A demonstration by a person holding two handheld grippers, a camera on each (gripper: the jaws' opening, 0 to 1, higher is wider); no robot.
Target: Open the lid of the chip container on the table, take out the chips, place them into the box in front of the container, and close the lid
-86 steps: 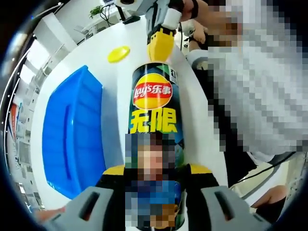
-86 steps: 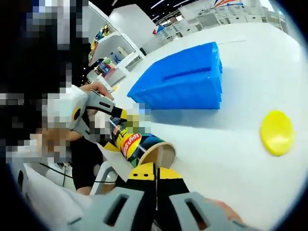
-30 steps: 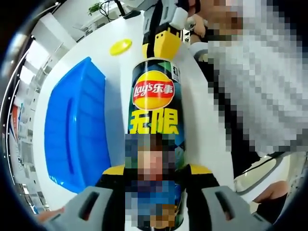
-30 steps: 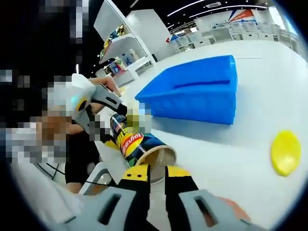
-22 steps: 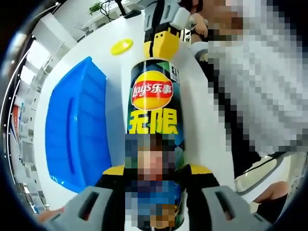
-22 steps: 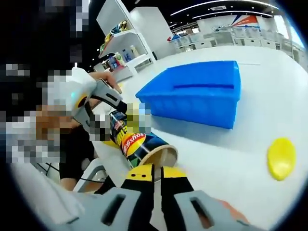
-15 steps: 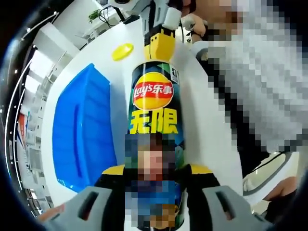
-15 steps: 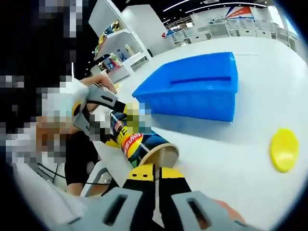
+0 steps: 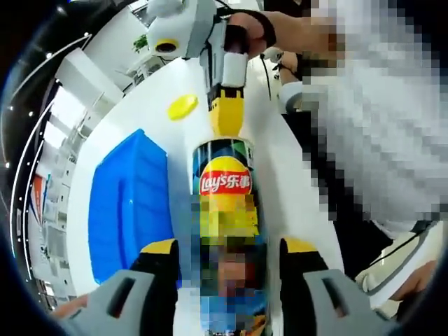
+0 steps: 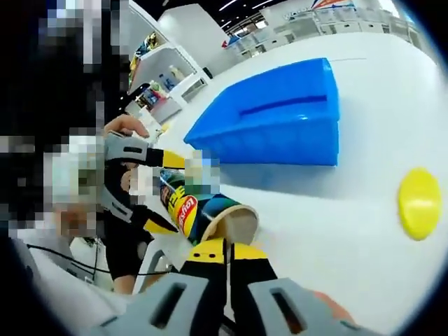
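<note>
Left tool [image 9: 227,259] grasping chip container [image 9: 225,210], right tool [image 10: 228,253] clenched at its open mouth, yellow lid [image 10: 418,203] apart.

White shelving [image 10: 168,73] stands beyond the white table [image 10: 364,119].

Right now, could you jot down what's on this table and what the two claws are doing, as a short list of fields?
chip can: lying tilted, mouth open, gripped by the left claw
right claw: shut, tips at the can's open mouth
yellow lid: off, lying flat on the white table, apart from the can
blue box: beside the can
chips: cannot tell from here
</note>
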